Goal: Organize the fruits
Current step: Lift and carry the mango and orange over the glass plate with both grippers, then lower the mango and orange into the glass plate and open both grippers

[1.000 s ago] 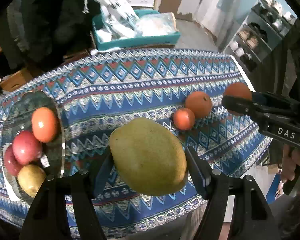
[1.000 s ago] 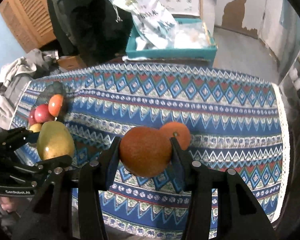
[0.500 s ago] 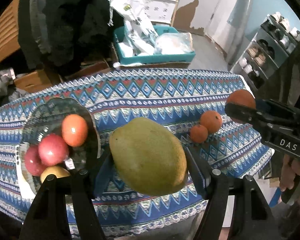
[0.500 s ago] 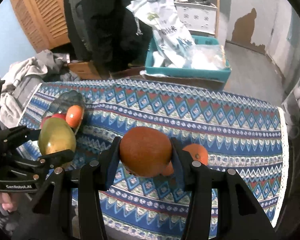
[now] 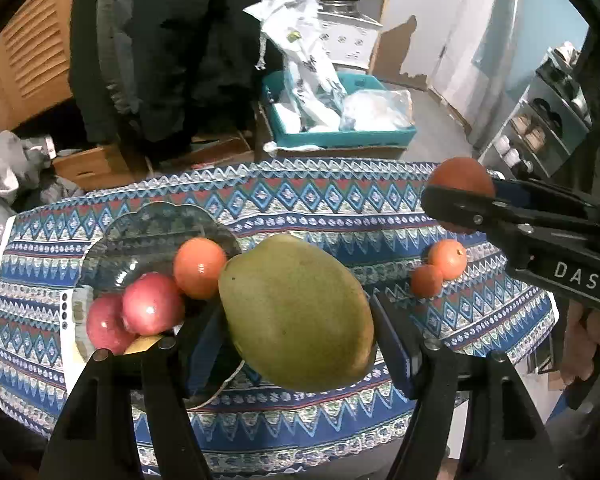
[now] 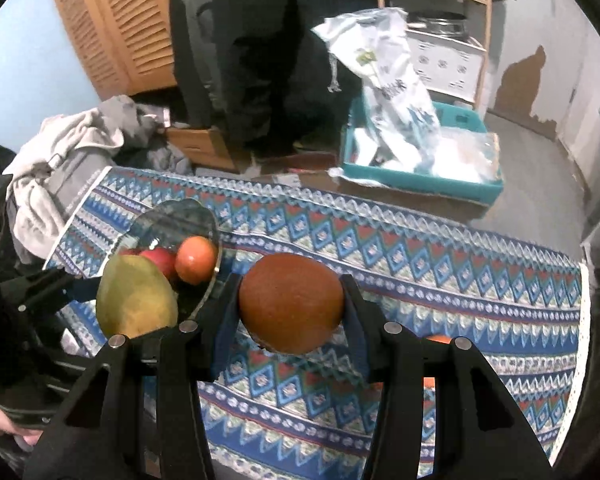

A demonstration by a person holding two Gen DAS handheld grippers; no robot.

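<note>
My left gripper (image 5: pixel 298 320) is shut on a green mango (image 5: pixel 296 312) and holds it above the table, just right of the glass plate (image 5: pixel 156 224). The plate holds an orange fruit (image 5: pixel 199 267), two red apples (image 5: pixel 152 308) and a partly hidden yellow fruit (image 5: pixel 140 345). My right gripper (image 6: pixel 291 308) is shut on a large orange (image 6: pixel 291 302), held above the tablecloth's middle. It also shows at the right of the left wrist view (image 5: pixel 462 178). Two small oranges (image 5: pixel 446 258) lie on the cloth at the right.
The table carries a blue patterned cloth (image 5: pixel 320 208). Behind it stand a teal crate (image 5: pixel 340 136) with plastic bags, a cardboard box (image 5: pixel 96 164), a pile of grey clothes (image 6: pixel 68 152) and a shelf unit (image 5: pixel 540 128) at the right.
Both grippers have risen and pulled back with their fruits held. The plate has shifted from the far left toward the mango in the left wrist view.
</note>
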